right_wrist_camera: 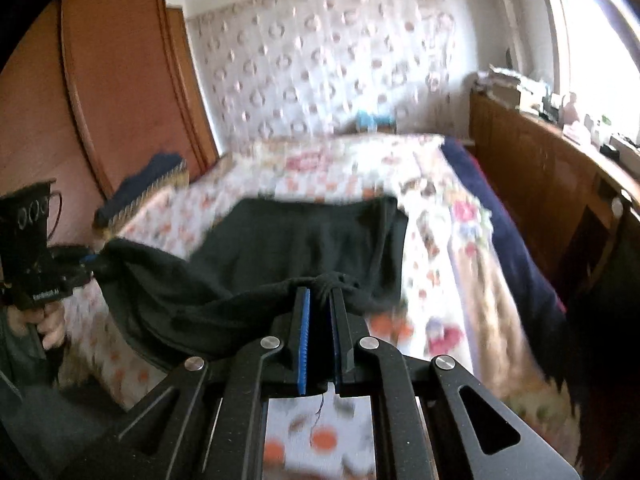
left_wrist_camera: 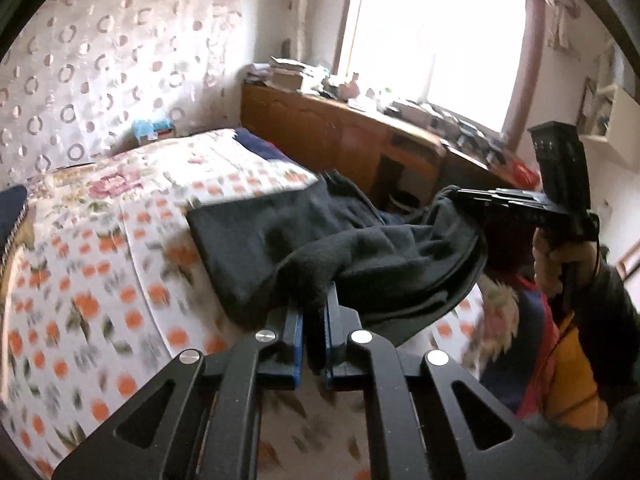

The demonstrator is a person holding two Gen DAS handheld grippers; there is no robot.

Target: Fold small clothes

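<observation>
- Dark garment (left_wrist_camera: 328, 236): one small piece of black, fleece-like clothing, kind not discernible. Its far part is lying flat on the bed (left_wrist_camera: 100, 264), near the bed's window-side edge; its near hem is hanging lifted between the two tools.
- Left hand-held gripper (left_wrist_camera: 314, 332): blue-padded fingers are pinching one near corner of the garment, with only the thickness of the cloth between them.
- Right hand-held gripper (right_wrist_camera: 320, 336): fingers are likewise closing on the other near corner, a bunched fold of cloth showing between the pads (right_wrist_camera: 305, 340).
- Relation: the cloth is running forward from both sets of fingers toward the far end of the bed and sagging between them; each tool is appearing at the side of the other's view, holding its own corner.
- Progress, as judged: a fold appears to be under way, the near edge raised but not yet laid over the flat far part. Laying it down, smoothing, and any further folds are remaining.
- Bed covering: floral and orange-print sheet (right_wrist_camera: 432, 280), blurred.
- Other fabric: a dark blue folded item (right_wrist_camera: 148, 180) is sitting at the bed's wardrobe-side edge, apart from the garment.
</observation>
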